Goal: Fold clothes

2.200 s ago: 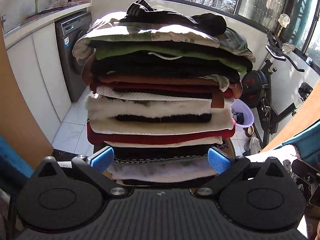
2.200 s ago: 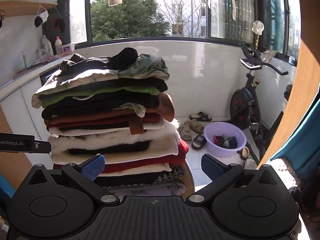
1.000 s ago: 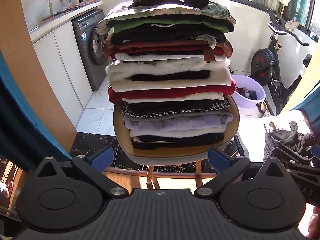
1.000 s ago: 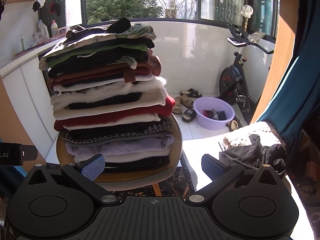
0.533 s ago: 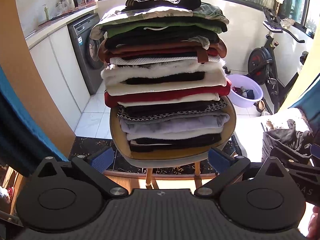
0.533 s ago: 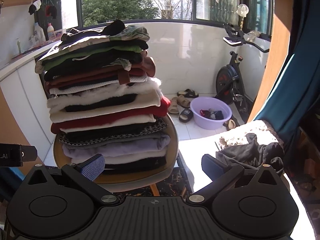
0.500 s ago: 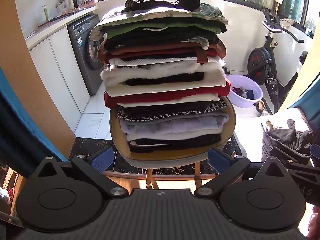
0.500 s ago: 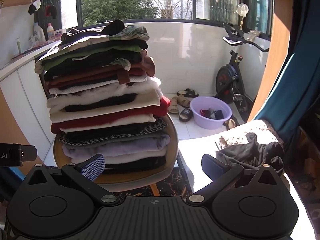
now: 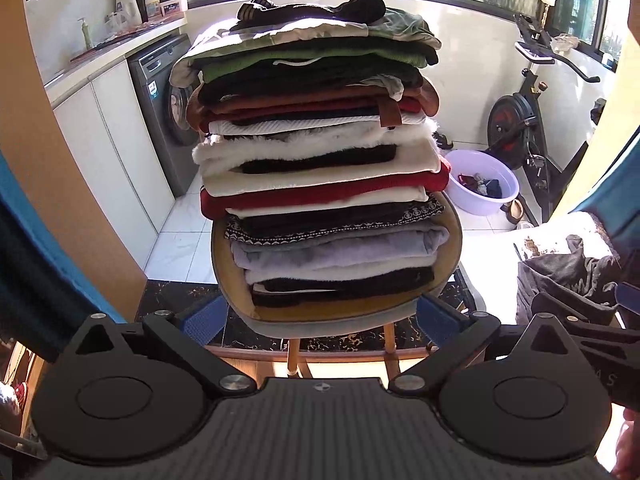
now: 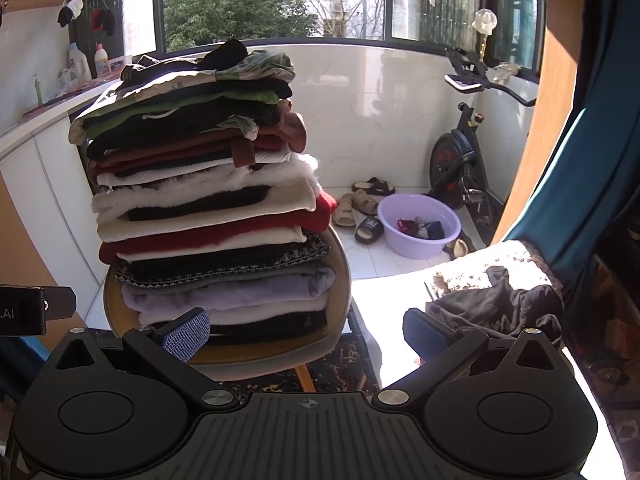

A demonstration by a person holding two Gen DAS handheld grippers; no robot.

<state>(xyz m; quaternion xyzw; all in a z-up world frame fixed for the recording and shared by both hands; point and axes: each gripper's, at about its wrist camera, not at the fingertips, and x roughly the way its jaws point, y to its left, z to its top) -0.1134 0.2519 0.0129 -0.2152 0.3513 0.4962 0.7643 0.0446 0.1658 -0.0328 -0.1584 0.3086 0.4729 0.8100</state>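
A tall stack of folded clothes (image 9: 320,168) sits on a round chair (image 9: 454,240) straight ahead of the left tool (image 9: 320,318), a little above its level and apart from it. The left tool stands wide open, its two blue-padded fingers (image 9: 202,320) spread to either side of the chair seat's front edge as seen from its own camera, holding nothing and touching nothing.

From the right tool (image 10: 306,330) the same stack (image 10: 208,200) lies ahead and to the left, with the chair (image 10: 338,308) under it. This tool is also wide open and empty; its left pad (image 10: 186,334) shows in front of the bottom of the stack, though not in contact that I can see. Ahead and to the right of the right tool, a dark unfolded garment (image 10: 500,304) lies crumpled on a pale fuzzy surface (image 10: 480,266) in the sun, just past the tool's right finger and not gripped.

Farther off beyond the stack stand a purple basin (image 10: 418,224) with small items inside, some slippers (image 10: 360,204) on the tiled floor, an exercise bike (image 10: 460,160), and a washing machine (image 9: 160,92) under the desk to the left.
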